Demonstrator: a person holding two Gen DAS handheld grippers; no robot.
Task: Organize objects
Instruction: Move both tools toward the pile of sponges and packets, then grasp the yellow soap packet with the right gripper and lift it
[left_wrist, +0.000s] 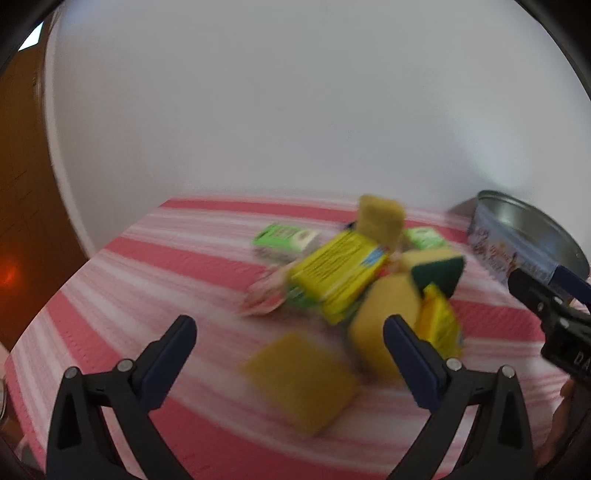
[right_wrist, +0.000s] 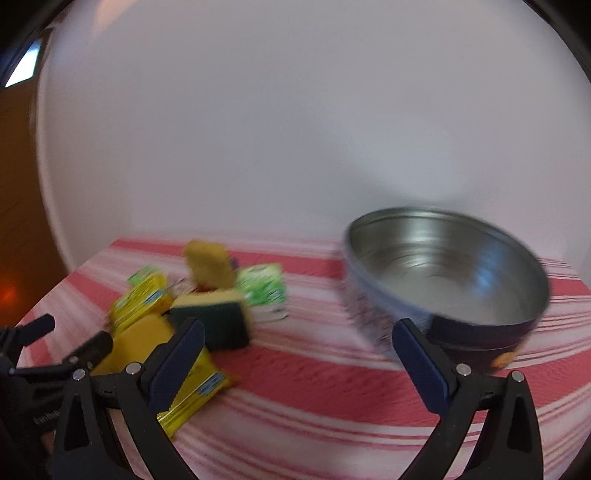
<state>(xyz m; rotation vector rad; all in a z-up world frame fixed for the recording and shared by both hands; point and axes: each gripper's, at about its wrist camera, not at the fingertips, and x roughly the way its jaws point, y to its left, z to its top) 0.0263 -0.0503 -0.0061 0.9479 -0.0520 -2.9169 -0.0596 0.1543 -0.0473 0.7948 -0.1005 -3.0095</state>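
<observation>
Sponges sit just ahead of spread left hand-held gripper, w/o contact.

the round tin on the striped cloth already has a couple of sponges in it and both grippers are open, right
Not quite. The right wrist view looks straight into the round tin and shows only bare metal; the sponges lie in the pile on the striped cloth. The left gripper and the right gripper are indeed open.

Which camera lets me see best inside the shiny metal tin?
The right wrist view shows the round metal tin best: its whole rim and shiny inside face the camera, and nothing seems to lie in it. The left wrist view catches only part of the tin at the right edge, partly behind the right gripper.
</observation>
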